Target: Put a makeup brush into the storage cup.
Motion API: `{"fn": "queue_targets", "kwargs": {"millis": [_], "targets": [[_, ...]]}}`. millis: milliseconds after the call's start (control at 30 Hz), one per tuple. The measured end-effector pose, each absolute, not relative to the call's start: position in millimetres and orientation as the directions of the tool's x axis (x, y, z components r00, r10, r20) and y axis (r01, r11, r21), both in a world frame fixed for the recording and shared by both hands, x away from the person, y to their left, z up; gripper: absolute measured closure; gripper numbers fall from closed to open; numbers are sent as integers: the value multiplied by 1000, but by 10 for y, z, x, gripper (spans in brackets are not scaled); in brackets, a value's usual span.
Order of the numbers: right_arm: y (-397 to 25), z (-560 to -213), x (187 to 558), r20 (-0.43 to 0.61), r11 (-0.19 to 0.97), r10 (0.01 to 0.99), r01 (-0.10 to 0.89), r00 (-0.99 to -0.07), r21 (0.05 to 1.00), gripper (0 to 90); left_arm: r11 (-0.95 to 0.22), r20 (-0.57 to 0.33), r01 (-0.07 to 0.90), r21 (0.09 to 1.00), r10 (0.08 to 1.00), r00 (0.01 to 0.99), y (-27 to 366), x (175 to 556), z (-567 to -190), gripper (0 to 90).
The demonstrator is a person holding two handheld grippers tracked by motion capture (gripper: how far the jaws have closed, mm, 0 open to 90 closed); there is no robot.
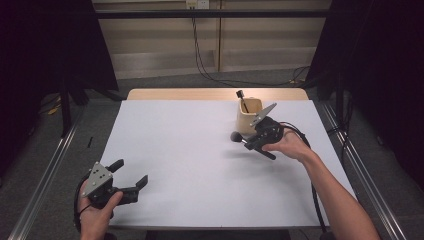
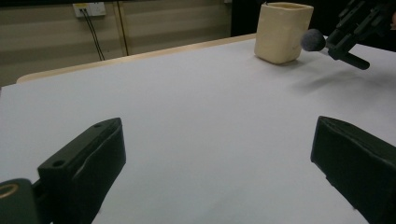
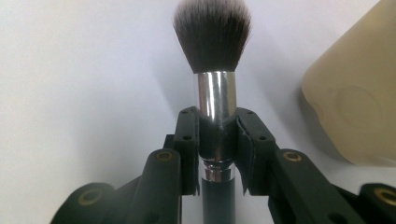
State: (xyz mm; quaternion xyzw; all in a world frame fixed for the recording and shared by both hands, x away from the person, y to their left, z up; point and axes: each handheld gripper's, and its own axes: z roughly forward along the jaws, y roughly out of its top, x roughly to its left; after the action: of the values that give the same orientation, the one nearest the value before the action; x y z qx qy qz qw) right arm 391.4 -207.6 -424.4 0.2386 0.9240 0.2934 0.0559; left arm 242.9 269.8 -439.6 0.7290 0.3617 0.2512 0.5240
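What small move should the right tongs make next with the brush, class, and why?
Probably lift the makeup brush and swing it over the beige cup. The right tongs grip its metal collar beside the cup, below its rim, and another brush already stands inside.

Even overhead light washes the white worktop (image 1: 200,150) bright while the room around the worktop sinks into black. Soft shadow beside the cup (image 2: 281,31). Close up, brush (image 3: 212,51) bristles soften, cup blurs beside them.

Left tool (image 1: 131,175) rests low, jaws wide apart; right tool (image 1: 248,143) is raised, jaws clamped.
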Motion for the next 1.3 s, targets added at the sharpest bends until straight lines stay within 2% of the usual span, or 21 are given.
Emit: {"fn": "queue_targets", "kwargs": {"millis": [700,1300], "targets": [[-2269,-4275,3705,85,475,588,428,-805,769,729,-183,-14,265,947,797,603,2705,2427,-4395,31],[-2355,-4283,3599,132,280,652,398,-747,873,729,-177,-15,262,949,801,598,2714,2426,-4392,31]]}}
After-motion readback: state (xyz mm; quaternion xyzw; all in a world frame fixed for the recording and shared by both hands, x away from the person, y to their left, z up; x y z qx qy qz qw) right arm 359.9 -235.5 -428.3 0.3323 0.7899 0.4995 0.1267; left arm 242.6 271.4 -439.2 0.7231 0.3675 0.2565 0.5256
